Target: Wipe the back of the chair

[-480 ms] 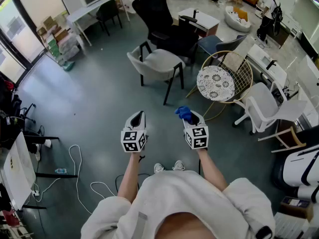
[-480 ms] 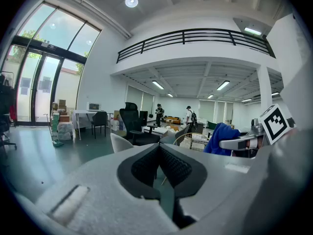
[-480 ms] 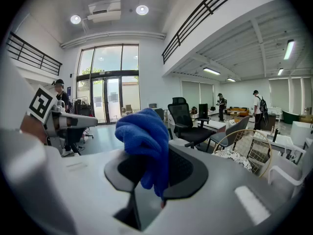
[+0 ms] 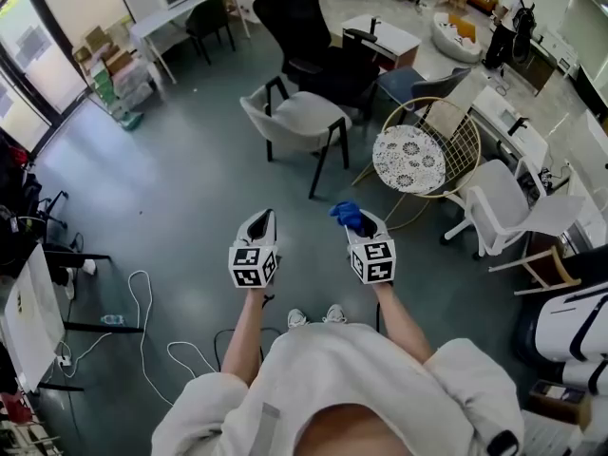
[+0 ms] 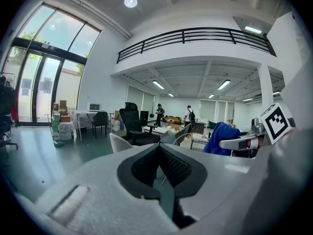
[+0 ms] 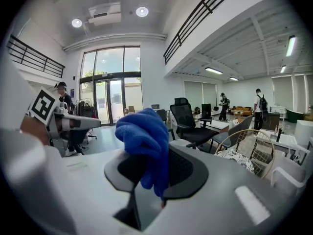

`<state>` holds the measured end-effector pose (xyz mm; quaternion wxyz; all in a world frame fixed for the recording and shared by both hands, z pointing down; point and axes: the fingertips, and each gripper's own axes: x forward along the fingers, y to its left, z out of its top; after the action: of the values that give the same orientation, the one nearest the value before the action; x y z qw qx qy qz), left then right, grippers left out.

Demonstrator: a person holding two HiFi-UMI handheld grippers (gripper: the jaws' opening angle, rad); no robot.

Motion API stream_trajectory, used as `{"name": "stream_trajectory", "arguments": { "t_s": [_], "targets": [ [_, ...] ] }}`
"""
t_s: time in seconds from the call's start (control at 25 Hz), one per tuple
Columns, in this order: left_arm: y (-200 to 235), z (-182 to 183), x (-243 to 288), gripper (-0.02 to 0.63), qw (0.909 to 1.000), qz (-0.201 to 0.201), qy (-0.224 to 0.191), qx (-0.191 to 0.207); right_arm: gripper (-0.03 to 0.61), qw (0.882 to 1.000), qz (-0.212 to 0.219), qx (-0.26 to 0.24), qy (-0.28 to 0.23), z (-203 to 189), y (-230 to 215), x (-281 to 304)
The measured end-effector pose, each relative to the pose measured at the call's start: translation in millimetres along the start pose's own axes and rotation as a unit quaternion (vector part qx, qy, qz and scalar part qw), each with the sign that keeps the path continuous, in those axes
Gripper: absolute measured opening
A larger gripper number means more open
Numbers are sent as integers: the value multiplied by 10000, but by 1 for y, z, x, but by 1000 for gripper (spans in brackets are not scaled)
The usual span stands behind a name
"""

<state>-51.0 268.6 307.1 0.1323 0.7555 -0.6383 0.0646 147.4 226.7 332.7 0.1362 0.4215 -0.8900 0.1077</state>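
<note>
Right gripper view: right gripper [image 6: 159, 161] fingers pinch blue cloth [image 6: 143, 131] by one fold; could slip mid-wipe. Left gripper [image 5: 159, 152] fingers closed, empty.

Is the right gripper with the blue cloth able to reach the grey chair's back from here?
Probably not yet: the right gripper, shut on the blue cloth, hangs well short of the grey chair, with bare floor between. Nothing blocks the way; stepping closer should do.

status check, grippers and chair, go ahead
Left gripper shut, empty. Right gripper shut on blue cloth. Grey chair ahead, not yet reached, wiping not begun. Only floor between.
</note>
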Motion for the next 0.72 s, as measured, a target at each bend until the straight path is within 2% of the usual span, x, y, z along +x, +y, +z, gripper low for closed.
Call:
{"name": "stream_trajectory", "arguments": {
  "t_s": [0.36,0.72],
  "targets": [
    [-26,1,14,2,10000,79,-40,18,101,9998,159,-62,134,-14,-24,-5],
    [-21,-9,25,2,9996,256,30,-95,101,9995,246,-81,162,-16,-36,13]
  ]
}}
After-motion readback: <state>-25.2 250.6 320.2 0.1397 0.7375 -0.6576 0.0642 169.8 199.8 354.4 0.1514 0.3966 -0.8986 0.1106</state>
